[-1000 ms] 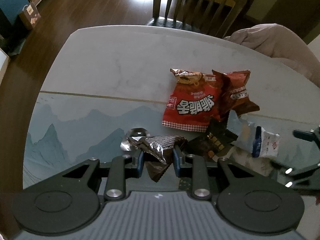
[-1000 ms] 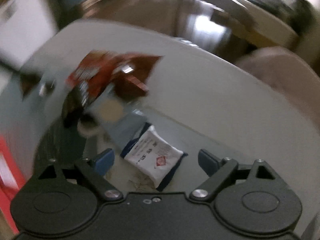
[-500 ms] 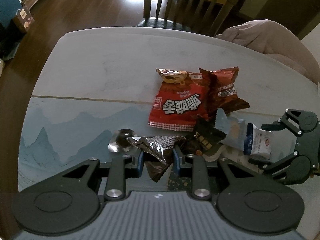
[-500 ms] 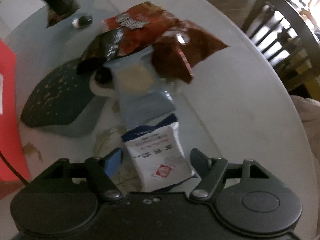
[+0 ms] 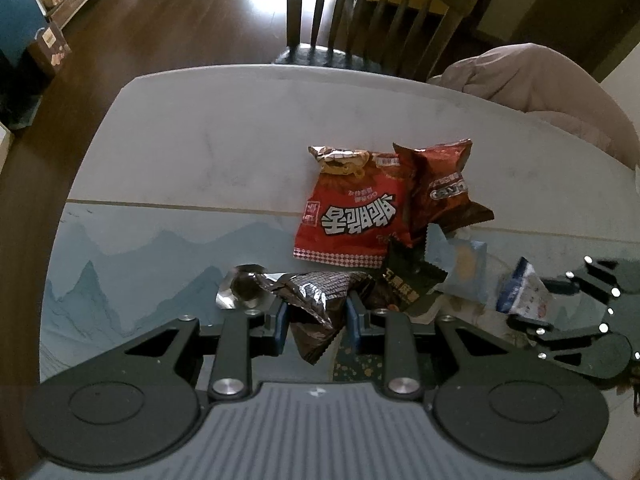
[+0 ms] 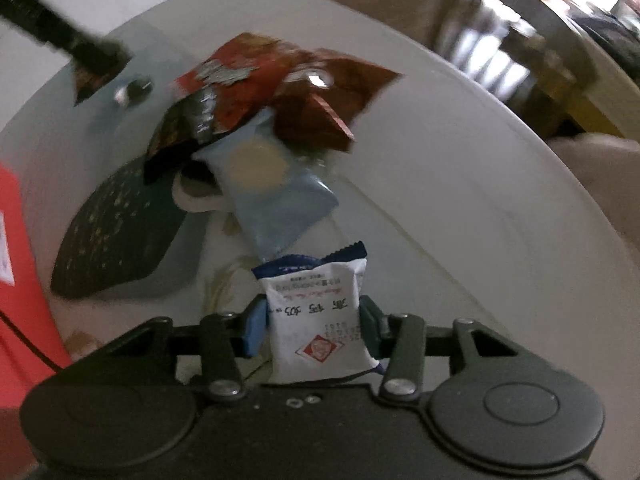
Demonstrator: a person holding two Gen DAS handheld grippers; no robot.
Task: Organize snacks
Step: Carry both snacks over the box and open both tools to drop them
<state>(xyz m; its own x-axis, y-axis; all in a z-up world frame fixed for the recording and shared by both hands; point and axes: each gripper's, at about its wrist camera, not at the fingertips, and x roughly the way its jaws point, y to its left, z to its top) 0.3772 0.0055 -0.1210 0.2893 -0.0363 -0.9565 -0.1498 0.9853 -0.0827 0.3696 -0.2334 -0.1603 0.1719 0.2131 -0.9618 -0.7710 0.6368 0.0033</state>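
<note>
We have two grips going at once, and each could fail. Our left hand-held gripper [image 5: 314, 316] is clamped narrowly on a crumpled dark foil snack wrapper [image 5: 316, 300], pinched near its middle with a loose point hanging below the pads; that slack foil could slide out if we lift fast, or snag the black packet [image 5: 408, 284] lying just beside it. Our right hand-held gripper [image 6: 310, 326] has its jaws closing around a small white pouch with a dark blue serrated top edge [image 6: 318, 320], which sits between the fingers with the pads at its sides. We judge that the pouch may buckle or squirt forward if the squeeze lands off-centre, nudging the pale blue biscuit packet [image 6: 276, 200] that its top edge nearly touches.

The white pouch lies on the pale marble-look worktop [image 6: 460, 160], at the near end of the snack pile. Its long axis runs along the gripper's pointing line, blue seam away from us, printed seal toward the gripper body.
</note>
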